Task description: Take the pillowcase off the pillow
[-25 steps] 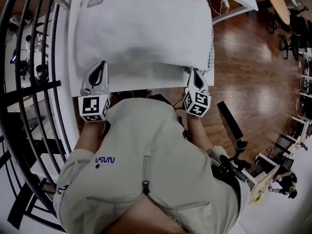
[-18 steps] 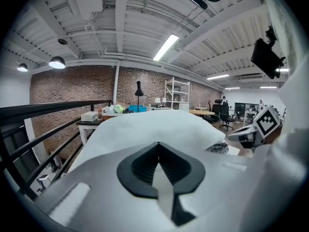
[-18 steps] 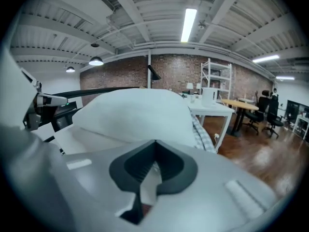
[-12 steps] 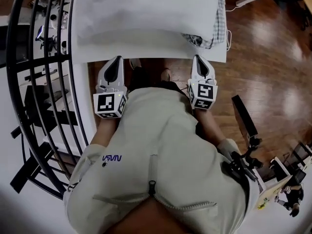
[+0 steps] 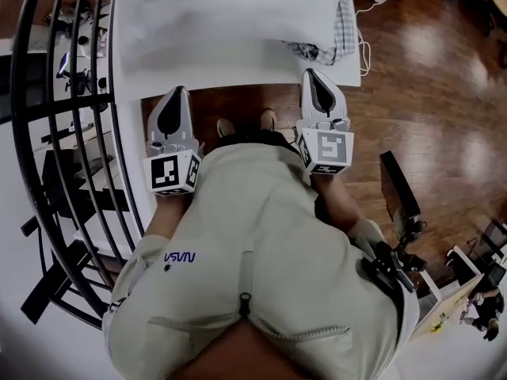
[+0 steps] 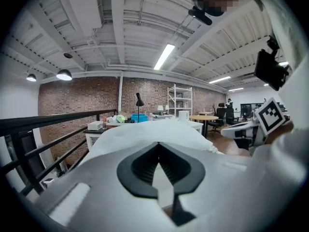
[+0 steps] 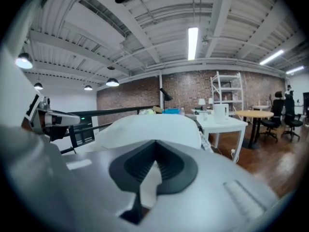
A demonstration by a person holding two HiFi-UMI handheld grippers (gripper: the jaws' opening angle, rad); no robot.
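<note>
Both your grippers are clamped shut on nothing. The left gripper (image 5: 175,95) sits centre left and the right gripper (image 5: 316,76) centre right, both short of the table (image 5: 238,68) edge. The pillow (image 5: 230,10) lies ahead of them on that table at the top of the frame. Its long axis runs left to right, across your jaws' line. Checked fabric (image 5: 329,46) pokes out at its right end, so your right gripper is nearer the likely opening. The pillow's far side is cut off, and the pillowcase's hem can't be made out.
</note>
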